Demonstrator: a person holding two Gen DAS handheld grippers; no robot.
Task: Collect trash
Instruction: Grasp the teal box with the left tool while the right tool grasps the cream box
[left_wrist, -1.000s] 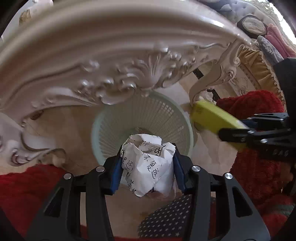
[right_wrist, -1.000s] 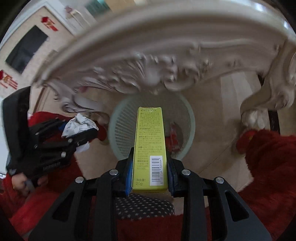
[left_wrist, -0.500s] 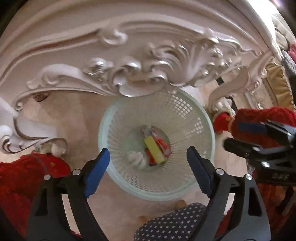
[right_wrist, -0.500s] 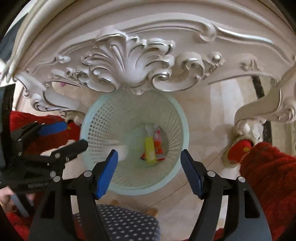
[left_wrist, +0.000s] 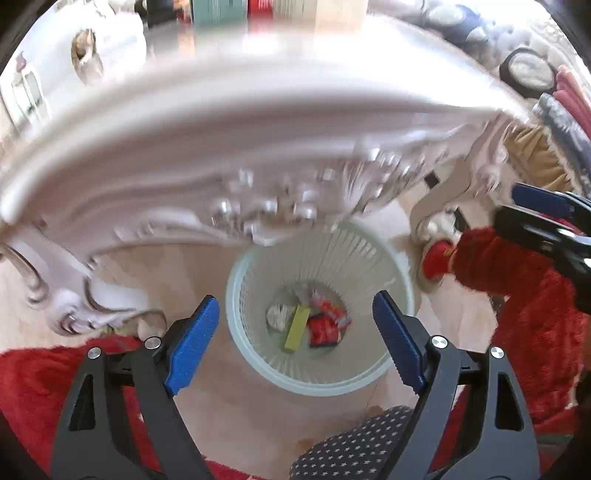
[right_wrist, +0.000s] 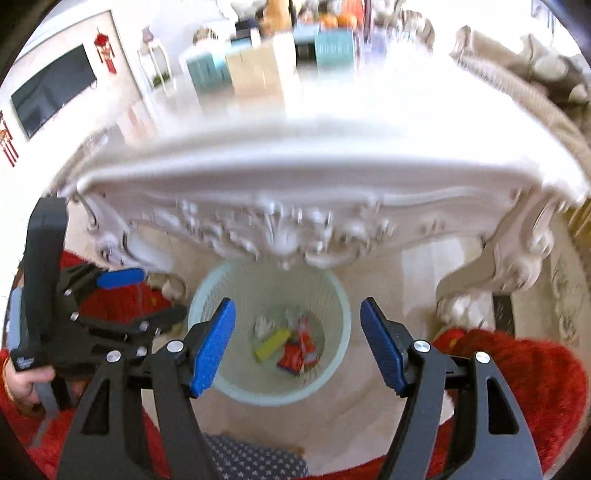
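A pale green mesh waste basket (left_wrist: 397, 280) stands on the floor under the ornate white table; it also shows in the right wrist view (right_wrist: 341, 295). Inside lie a crumpled paper ball (left_wrist: 277, 316), a yellow-green box (left_wrist: 297, 328) and red wrappers (left_wrist: 325, 326); the box (right_wrist: 271, 344) and wrappers (right_wrist: 297, 352) show in the right view too. My left gripper (left_wrist: 295, 343) is open and empty above the basket. My right gripper (right_wrist: 297, 349) is open and empty above it too. Each gripper shows at the edge of the other's view.
The carved white table apron (left_wrist: 258, 177) overhangs the basket, with a curved table leg (right_wrist: 495, 266) to the right. Red fleece-clad legs (right_wrist: 517, 376) flank the basket. A star-patterned dark slipper (left_wrist: 354, 446) sits near the bottom. Boxes (right_wrist: 258, 70) stand on the tabletop.
Both grippers opened and dropped the paper ball and the yellow-green box into the basket. Since then both have risen, and the tabletop has come into view.
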